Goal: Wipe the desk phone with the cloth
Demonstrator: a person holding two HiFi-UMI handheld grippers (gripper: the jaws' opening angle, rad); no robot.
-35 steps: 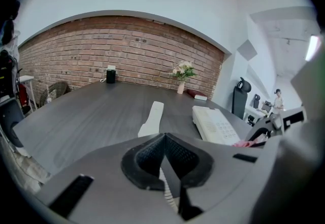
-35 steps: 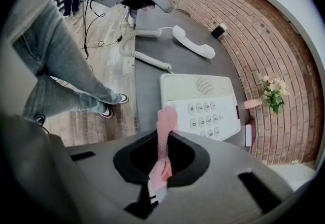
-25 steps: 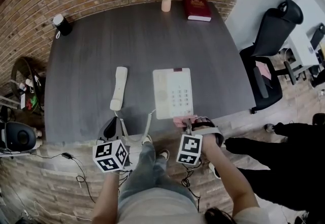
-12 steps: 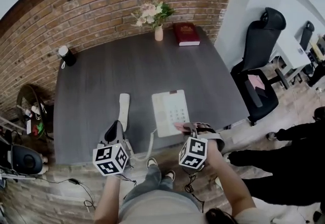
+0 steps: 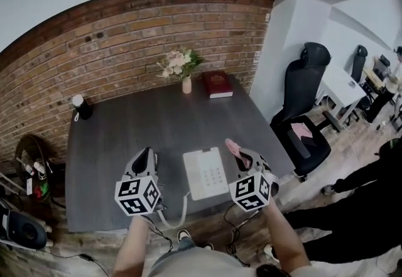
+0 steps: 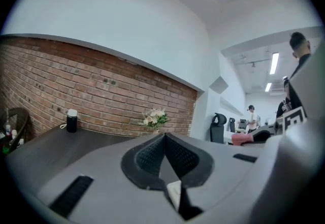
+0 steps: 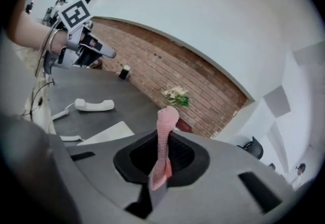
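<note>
Poking from right hand-held gripper (image 5: 241, 154): cloth (image 7: 165, 120).

Office — dark desk (image 5: 113, 162) with a phone (image 5: 206, 173) between left gripper (image 5: 146, 154) and right gripper (image 5: 237, 150), brick wall (image 5: 125, 43) ahead of both. Right of the right gripper: swivel chairs (image 5: 304, 90), white desks (image 5: 344, 84), ceiling strip lights (image 6: 274, 63) — people (image 6: 250, 116) standing there.
</note>
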